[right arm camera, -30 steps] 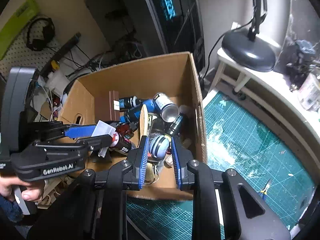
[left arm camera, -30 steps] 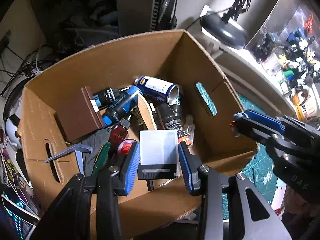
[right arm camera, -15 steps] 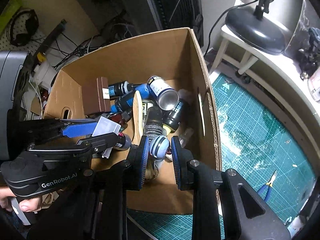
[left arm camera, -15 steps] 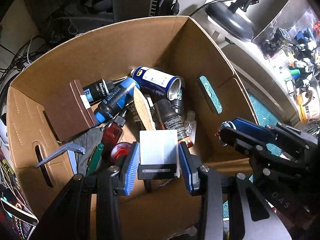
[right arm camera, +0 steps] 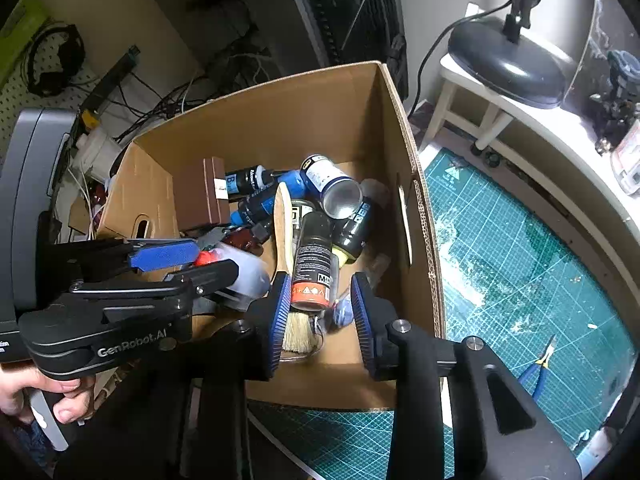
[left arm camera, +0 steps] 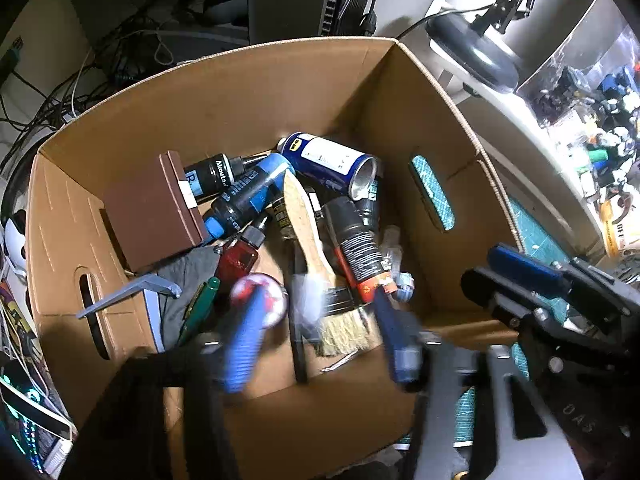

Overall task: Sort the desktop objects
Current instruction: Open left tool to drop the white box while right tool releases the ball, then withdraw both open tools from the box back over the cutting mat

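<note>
While open, hand-held gripper (right arm camera: 318,316) overhangs box (right arm camera: 404,128).

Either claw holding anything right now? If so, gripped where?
Nothing held. Left claw and right claw have both just been opening; neither grips anything, and the clutter seen between them lies in the cardboard box.

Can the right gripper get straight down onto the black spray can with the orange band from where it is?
Probably yes: the right gripper hangs open right above the black spray can, which lies on top of the pile in the cardboard box, nothing covering it.

one cardboard box (left arm camera: 248,92), one paintbrush (left arm camera: 320,256), two grippers (left arm camera: 316,336)
</note>
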A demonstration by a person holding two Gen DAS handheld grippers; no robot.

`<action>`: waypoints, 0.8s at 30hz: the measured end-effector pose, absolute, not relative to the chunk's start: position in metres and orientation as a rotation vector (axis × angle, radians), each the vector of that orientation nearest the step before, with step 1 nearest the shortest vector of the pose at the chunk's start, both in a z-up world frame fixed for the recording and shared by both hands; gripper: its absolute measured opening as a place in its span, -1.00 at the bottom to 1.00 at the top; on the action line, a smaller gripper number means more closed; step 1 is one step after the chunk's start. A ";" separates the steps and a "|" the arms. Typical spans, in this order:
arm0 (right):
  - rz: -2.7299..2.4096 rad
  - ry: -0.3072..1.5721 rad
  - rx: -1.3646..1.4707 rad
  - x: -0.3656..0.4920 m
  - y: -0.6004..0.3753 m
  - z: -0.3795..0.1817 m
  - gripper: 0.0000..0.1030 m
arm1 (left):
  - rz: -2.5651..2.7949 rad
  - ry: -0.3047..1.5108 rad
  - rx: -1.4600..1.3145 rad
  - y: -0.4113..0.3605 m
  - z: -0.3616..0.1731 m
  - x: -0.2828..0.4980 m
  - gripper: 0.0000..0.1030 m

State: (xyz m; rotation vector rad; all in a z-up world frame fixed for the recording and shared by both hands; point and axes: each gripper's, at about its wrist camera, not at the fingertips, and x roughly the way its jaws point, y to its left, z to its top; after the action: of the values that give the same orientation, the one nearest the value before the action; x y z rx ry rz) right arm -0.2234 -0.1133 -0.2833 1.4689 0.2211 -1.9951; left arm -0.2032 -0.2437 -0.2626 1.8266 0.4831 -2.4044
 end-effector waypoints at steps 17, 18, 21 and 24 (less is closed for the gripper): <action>-2.160 0.026 1.198 -0.180 -0.026 -0.228 -0.25 | -2.564 0.576 1.549 -0.233 -0.219 -0.165 0.90; -2.178 0.014 1.205 -0.177 -0.012 -0.228 -0.22 | -2.584 0.581 1.542 -0.229 -0.216 -0.163 0.95; -2.238 -0.040 1.242 -0.166 0.033 -0.233 -0.20 | -2.657 0.573 1.521 -0.213 -0.206 -0.156 0.99; -2.302 -0.133 1.302 -0.152 0.084 -0.244 -0.12 | -2.713 0.548 1.525 -0.193 -0.201 -0.153 0.99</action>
State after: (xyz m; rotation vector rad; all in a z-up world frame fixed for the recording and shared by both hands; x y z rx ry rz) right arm -0.1520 0.0839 -0.2445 1.3017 -0.1331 -2.3018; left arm -0.1528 -0.1932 -0.2010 1.5253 0.5480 -2.7132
